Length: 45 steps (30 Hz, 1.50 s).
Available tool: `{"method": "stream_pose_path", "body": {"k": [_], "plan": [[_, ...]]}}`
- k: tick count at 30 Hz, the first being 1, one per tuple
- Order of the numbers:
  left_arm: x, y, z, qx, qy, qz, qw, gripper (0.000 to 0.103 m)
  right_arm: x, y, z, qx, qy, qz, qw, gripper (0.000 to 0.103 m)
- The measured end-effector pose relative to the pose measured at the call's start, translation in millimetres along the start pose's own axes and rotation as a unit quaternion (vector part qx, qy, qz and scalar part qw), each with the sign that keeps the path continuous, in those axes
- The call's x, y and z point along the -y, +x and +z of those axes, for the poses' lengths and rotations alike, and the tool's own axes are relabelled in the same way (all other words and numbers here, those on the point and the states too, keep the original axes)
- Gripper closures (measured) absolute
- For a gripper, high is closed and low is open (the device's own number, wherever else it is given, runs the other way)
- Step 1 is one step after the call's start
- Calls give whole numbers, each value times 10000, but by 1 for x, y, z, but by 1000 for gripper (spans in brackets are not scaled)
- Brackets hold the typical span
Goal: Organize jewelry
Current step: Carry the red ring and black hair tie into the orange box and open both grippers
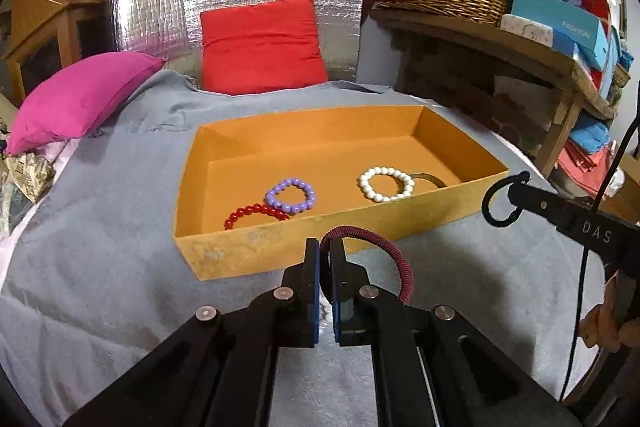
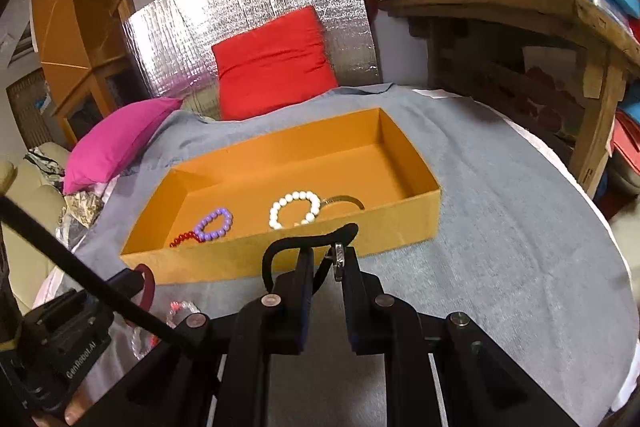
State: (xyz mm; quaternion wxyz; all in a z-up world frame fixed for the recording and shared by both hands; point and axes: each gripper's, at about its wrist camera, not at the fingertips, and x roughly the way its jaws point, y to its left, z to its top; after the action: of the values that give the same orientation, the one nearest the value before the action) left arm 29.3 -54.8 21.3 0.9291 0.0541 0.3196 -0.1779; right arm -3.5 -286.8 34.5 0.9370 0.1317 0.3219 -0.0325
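Jewelry in hand: a red-and-black corded bangle (image 1: 394, 259) is clamped in the left gripper (image 1: 325, 247); a black band (image 2: 304, 247) is pinched in the right gripper (image 2: 326, 259). The orange box (image 1: 320, 239) lies just ahead of both, holding white (image 1: 386, 183), purple (image 1: 291, 195) and red (image 1: 256, 214) bead bracelets. Step: carry to box. Next: clear the near wall, then release inside.

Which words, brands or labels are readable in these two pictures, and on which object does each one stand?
"FASHION": on the blue box on the wooden shelf; in the right wrist view the same print is too blurred to read.
"DAS": on the black body of the right hand-held gripper; what may follow is out of view.
"GenRobot.AI": on the black body of the left hand-held gripper.
Nothing else is readable.
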Motion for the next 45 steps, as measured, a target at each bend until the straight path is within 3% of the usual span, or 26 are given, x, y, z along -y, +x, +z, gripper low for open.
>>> {"method": "stream_pose_path", "body": {"k": [11,21,26,34,45], "plan": [[6,3,34,191,186,216,9994,98,-3,24,41,183,164,109,9996,88],[19,47,95,332,611,532,9962,98,11,69,81,66,332,74,9994,88],[20,89,109,-11,834,713,9940,98,16,102,95,-158,368,90,9992,88],[16,145,114,-674,827,704,9918,98,22,140,108,-506,427,-45,9978,88],[21,190,104,-1479,732,744,9835,98,32,172,117,-814,729,-136,9939,88]]}}
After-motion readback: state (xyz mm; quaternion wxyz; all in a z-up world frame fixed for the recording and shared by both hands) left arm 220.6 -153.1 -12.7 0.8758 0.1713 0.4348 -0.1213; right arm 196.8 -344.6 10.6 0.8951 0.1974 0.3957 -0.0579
